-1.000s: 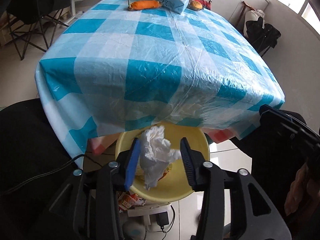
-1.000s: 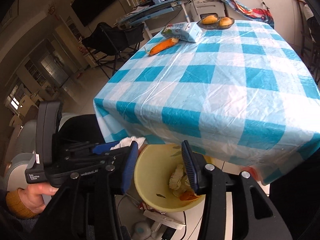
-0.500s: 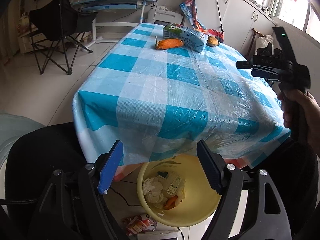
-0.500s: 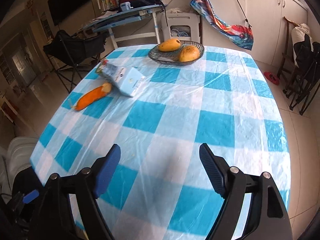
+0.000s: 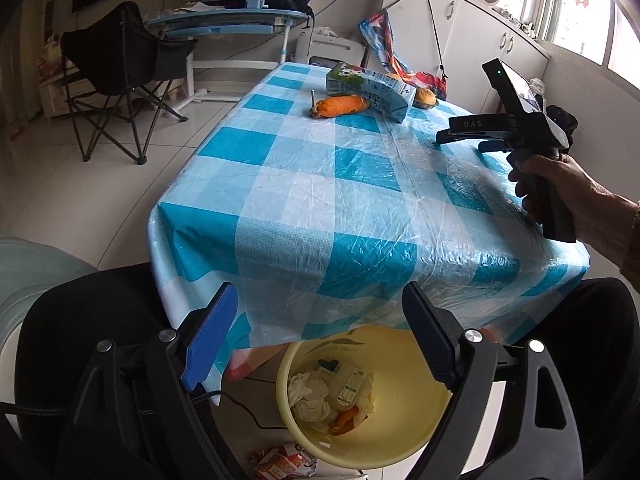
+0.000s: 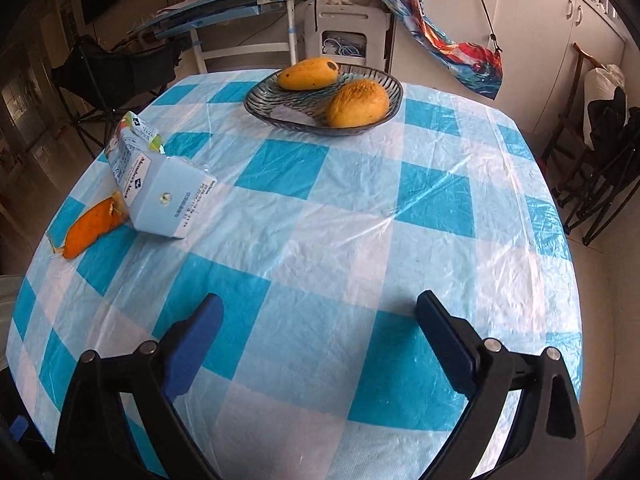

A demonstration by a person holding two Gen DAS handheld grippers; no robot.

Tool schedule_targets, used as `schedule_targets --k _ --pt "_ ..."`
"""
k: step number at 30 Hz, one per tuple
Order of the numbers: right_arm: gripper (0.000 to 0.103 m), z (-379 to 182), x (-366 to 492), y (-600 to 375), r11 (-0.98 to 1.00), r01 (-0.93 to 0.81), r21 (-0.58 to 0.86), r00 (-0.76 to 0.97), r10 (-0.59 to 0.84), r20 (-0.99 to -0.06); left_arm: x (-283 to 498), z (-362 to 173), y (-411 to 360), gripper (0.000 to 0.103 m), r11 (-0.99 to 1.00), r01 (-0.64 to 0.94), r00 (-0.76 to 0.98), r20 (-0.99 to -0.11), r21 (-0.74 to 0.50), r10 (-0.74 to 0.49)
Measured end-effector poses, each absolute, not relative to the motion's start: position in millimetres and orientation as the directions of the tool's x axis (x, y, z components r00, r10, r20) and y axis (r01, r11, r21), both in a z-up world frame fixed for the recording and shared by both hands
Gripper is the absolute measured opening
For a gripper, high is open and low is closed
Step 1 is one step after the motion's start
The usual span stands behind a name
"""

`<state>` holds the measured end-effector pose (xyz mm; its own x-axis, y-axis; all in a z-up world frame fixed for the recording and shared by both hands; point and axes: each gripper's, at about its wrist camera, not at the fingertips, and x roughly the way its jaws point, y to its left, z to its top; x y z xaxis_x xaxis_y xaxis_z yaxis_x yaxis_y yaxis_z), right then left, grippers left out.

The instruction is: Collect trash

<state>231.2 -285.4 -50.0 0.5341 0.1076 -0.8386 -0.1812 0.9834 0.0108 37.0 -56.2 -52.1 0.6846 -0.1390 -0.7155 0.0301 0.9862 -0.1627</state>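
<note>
A yellow trash bin stands on the floor under the table's near edge, with a crumpled white tissue, a small carton and an orange scrap inside. My left gripper hovers above the bin, its jaws opening with nothing between them. My right gripper is over the checked tablecloth, jaws also opening and empty. On the cloth lie a light blue milk carton on its side and an orange peel beside it. The left wrist view shows the carton, the peel and the right gripper's body held by a hand.
A glass dish with two mangoes sits at the table's far end. A folding chair and a desk stand beyond on the left. A wrapper lies on the floor beside the bin. Dark chairs stand to the right.
The left gripper let the white tissue fall into the bin and spread its jaws. The right gripper swung from beside the bin to above the table, jaws widening.
</note>
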Motion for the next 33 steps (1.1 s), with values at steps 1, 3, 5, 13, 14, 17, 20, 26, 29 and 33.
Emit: schedule_targets --k 1,3,5,13,14,17,20,26,29,33 --pt "0.096 -50.2 232.0 -284.9 0.983 -0.181 0.01 0.535 0.107 -0.838 38.3 -52.4 -55.7 0.081 0.986 0.028 0.684 -0.716 -0.166 -0.139" --pt "0.096 -50.4 231.8 -284.8 0.985 -0.174 0.009 0.539 0.103 -0.836 40.8 -52.7 -54.5 0.081 0.985 0.022 0.685 -0.715 -0.171 -0.139" --pt "0.096 -50.6 231.4 -285.4 0.985 -0.174 0.01 0.539 0.104 -0.836 42.7 -53.0 -53.9 0.082 0.985 0.018 0.688 -0.713 -0.174 -0.138" --pt "0.096 -50.6 230.9 -284.8 0.985 -0.174 0.011 0.537 0.104 -0.837 41.9 -52.2 -52.4 0.083 0.986 0.017 0.691 -0.71 -0.169 -0.134" --pt "0.096 -50.5 231.2 -284.8 0.985 -0.174 0.011 0.537 0.104 -0.837 42.6 -52.4 -52.8 0.084 0.986 0.016 0.691 -0.711 -0.166 -0.131" --pt "0.096 -50.5 231.3 -284.9 0.985 -0.174 0.011 0.537 0.105 -0.837 43.1 -53.6 -53.7 0.085 0.987 0.017 0.686 -0.716 -0.157 -0.126" --pt "0.096 -50.6 231.3 -284.9 0.985 -0.174 0.011 0.537 0.105 -0.837 43.2 -54.4 -55.2 0.085 0.989 0.023 0.684 -0.719 -0.148 -0.123" --pt "0.096 -50.6 231.4 -285.0 0.985 -0.175 0.011 0.537 0.105 -0.837 38.1 -57.8 -58.4 0.086 0.991 0.045 0.668 -0.734 -0.123 -0.121" --pt "0.096 -50.6 231.3 -285.1 0.985 -0.175 0.011 0.537 0.105 -0.837 34.4 -58.8 -56.6 0.088 0.991 0.051 0.658 -0.743 -0.123 -0.126" --pt "0.096 -50.6 231.5 -285.2 0.985 -0.175 0.011 0.537 0.105 -0.837 28.9 -59.6 -50.2 0.088 0.988 0.038 0.654 -0.744 -0.149 -0.138"
